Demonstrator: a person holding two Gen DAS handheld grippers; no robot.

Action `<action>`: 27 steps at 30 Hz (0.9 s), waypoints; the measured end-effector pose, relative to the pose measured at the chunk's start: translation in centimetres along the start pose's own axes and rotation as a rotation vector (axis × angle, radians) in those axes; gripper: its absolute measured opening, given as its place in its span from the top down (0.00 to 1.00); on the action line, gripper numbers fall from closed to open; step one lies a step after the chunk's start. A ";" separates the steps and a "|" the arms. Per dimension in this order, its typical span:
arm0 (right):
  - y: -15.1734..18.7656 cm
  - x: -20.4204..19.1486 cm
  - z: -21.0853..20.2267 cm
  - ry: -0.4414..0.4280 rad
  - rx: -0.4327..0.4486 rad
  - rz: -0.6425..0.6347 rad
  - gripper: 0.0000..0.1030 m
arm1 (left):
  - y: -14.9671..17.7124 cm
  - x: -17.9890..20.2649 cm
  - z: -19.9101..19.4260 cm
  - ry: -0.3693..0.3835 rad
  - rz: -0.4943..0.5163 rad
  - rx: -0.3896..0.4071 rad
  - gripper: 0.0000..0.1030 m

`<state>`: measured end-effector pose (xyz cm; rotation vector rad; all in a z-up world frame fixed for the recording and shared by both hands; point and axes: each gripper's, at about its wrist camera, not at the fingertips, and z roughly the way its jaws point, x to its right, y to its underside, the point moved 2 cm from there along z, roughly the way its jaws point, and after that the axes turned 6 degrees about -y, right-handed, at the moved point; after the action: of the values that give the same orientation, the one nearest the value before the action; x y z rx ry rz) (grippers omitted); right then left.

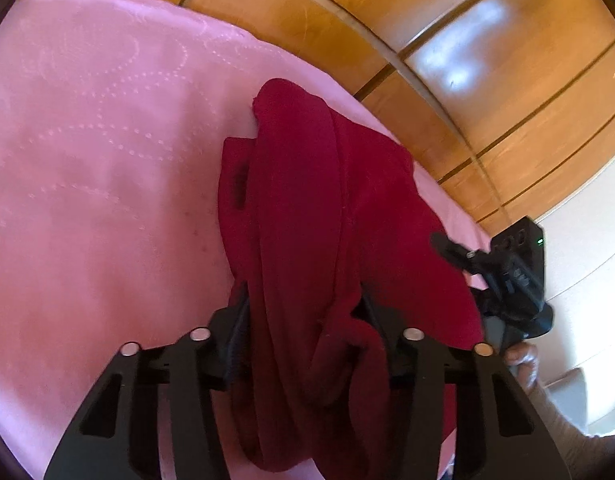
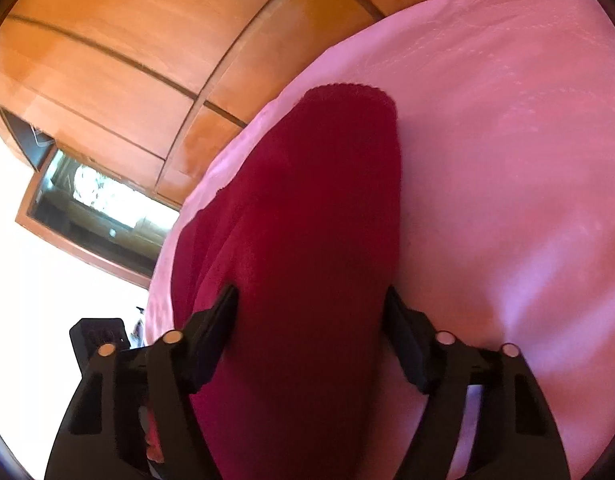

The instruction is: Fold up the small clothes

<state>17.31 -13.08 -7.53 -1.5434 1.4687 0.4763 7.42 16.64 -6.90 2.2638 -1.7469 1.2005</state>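
Note:
A dark red garment (image 1: 307,208) hangs bunched between the fingers of my left gripper (image 1: 303,300), which is shut on it above the pink bedspread (image 1: 99,160). My right gripper (image 2: 311,300) is shut on another part of the same red garment (image 2: 307,220), which drapes over its fingers toward the bed. The right gripper also shows at the right edge of the left wrist view (image 1: 507,276), close beside the cloth. The fingertips of both grippers are partly hidden by fabric.
The pink bedspread (image 2: 507,160) covers the bed under both grippers. A wooden wardrobe (image 1: 467,60) stands behind the bed. A wood-framed window (image 2: 95,200) and a white wall show at the left of the right wrist view.

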 end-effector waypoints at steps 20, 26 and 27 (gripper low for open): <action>2.6 -4.3 -19.4 0.136 0.306 -0.172 0.62 | 0.8 19.3 2.8 0.338 0.228 -0.073 0.70; 3.0 0.9 -29.3 0.286 0.491 -0.082 0.62 | 0.8 32.2 9.7 0.367 0.408 -0.164 0.70; 3.2 2.2 -30.5 0.321 0.509 -0.061 0.62 | 1.2 33.8 10.9 0.353 0.445 -0.179 0.70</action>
<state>5.41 -38.55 4.79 -1.2811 1.6206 -0.1875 14.57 -16.11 4.81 1.4966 -2.1594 1.3380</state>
